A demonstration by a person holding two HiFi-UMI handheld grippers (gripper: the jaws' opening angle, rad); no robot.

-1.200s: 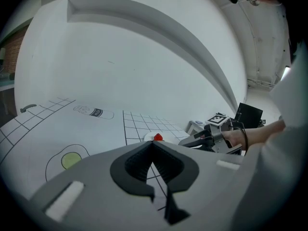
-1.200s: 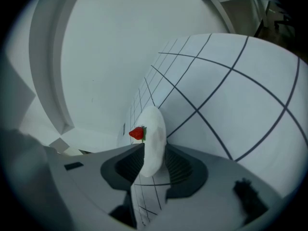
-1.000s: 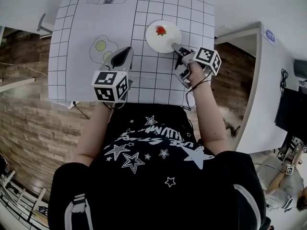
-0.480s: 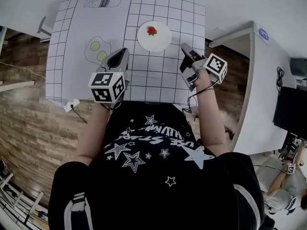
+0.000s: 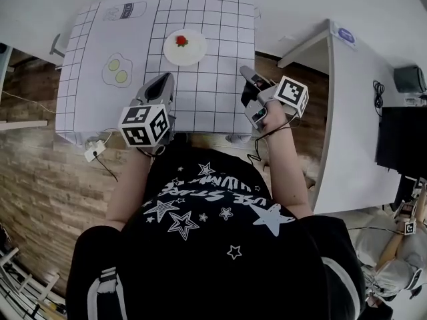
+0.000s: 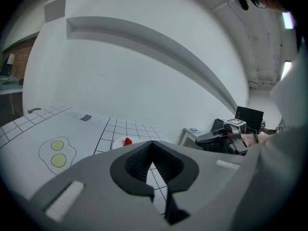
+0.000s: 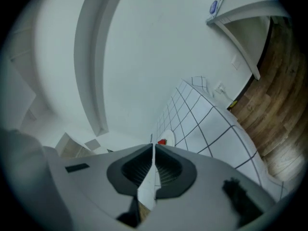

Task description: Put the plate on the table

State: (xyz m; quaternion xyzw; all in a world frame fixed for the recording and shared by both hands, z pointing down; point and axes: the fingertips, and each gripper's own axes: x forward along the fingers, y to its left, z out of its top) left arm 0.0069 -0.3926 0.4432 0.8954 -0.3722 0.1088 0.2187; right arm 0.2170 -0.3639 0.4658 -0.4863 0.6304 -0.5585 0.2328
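Plate (image 5: 189, 53) sits on table (image 5: 220, 93); right gripper (image 5: 246, 72) just closed, empty; left gripper (image 5: 165, 79) clenched, empty

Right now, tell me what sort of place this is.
Probably an office or lab room set up for recorded tabletop tasks. It has a table under a gridded mat printed with eggs and milk, a white desk, a dark monitor and a wood-look floor.

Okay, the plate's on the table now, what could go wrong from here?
The red piece looks loose on the plate; a bump to the table might roll it off. The white plug and cable trail by the table's near left corner, where a leg could snag them.
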